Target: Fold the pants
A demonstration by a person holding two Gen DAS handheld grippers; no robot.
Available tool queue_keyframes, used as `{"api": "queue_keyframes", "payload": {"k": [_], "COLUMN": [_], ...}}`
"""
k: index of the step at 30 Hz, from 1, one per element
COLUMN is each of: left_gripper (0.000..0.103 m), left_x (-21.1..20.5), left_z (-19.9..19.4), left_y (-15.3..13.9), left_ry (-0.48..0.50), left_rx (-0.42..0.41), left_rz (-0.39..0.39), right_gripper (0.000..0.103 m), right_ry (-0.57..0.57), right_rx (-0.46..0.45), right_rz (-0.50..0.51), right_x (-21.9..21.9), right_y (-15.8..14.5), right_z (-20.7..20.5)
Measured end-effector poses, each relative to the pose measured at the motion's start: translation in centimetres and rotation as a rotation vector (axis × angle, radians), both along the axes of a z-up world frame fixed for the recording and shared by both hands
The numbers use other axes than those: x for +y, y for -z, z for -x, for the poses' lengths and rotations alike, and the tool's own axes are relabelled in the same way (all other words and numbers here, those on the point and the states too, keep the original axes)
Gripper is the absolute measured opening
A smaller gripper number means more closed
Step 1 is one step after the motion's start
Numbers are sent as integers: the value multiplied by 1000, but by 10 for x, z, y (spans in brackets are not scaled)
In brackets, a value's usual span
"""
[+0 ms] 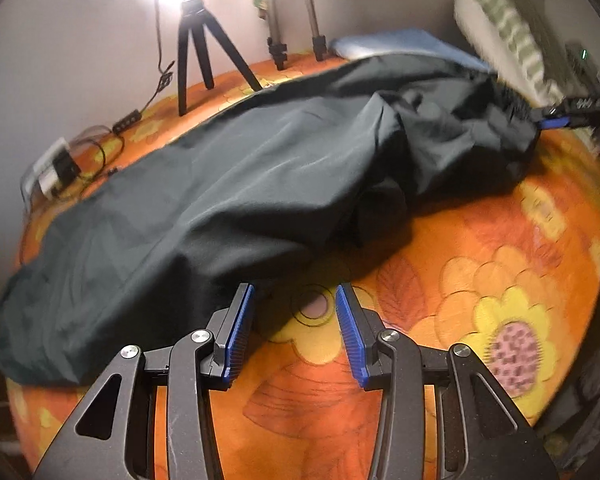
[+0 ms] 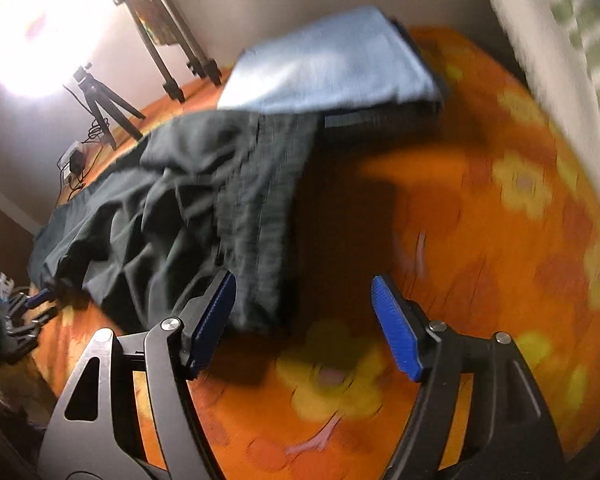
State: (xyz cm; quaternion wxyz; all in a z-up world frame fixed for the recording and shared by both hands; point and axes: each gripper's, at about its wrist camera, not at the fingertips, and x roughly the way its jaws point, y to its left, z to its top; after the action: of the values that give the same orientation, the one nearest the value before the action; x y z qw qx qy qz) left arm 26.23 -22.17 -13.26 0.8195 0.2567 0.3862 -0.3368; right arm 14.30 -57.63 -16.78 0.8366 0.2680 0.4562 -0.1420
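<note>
The left hand-held gripper (image 1: 295,300) hangs over the near part of the bed (image 1: 480,280) with its blue-padded fingers spread apart and nothing between them; its left finger sits just at the near hem of the dark pants (image 1: 220,184). Ahead and to its right the orange flowered bedspread lies bare up to the bed's right edge, giving open room on that side.

The right hand-held gripper (image 2: 304,292) is likewise released, fingers wide, with only bedspread between them. Its left finger is just beside the ribbed waistband end of the pants (image 2: 204,200), whether touching cannot be told because of blur. To its right the bed (image 2: 500,240) is uncovered out to a white and green patterned cushion (image 2: 572,32) along the edge.

The pants lie stretched along the far side of the bed, one end flat and smooth toward the left edge, the waistband end bunched and creased. At the far edge by the wall stand a small black tripod (image 1: 200,48) and the legs of a taller tripod (image 1: 296,32), with a cable and a charger block (image 1: 56,168) near the far left corner. A folded light blue cloth (image 2: 332,64) rests at the far corner, just beyond the waistband.
</note>
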Motion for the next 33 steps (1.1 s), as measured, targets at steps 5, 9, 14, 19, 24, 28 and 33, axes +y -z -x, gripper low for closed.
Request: {"api": "queue_keyframes", "payload": {"k": [5, 9, 14, 19, 24, 28, 33], "left_gripper": [41, 41, 32, 17, 8, 5, 5], "left_x": [-7, -9, -7, -5, -4, -3, 11], "left_z": [-11, -18, -25, -27, -25, -25, -22], "left_y": [9, 10, 10, 8, 5, -1, -18], "left_ry": [-25, -50, -62, -64, -53, -44, -42], "left_rx": [-9, -8, 24, 45, 50, 54, 48], "left_rz": [-40, -45, -13, 16, 32, 58, 105], "right_gripper": [73, 73, 74, 74, 76, 40, 29], "right_ry": [62, 109, 194, 242, 226, 228, 181], "right_rx": [7, 10, -7, -82, -71, -73, -152], "right_rz": [-112, -168, -255, -391, -292, -251, -195], "right_x": [11, 16, 16, 18, 29, 30, 34], "right_y": [10, 16, 23, 29, 24, 26, -5], "right_z": [11, 11, 11, 8, -8, -20, -18]}}
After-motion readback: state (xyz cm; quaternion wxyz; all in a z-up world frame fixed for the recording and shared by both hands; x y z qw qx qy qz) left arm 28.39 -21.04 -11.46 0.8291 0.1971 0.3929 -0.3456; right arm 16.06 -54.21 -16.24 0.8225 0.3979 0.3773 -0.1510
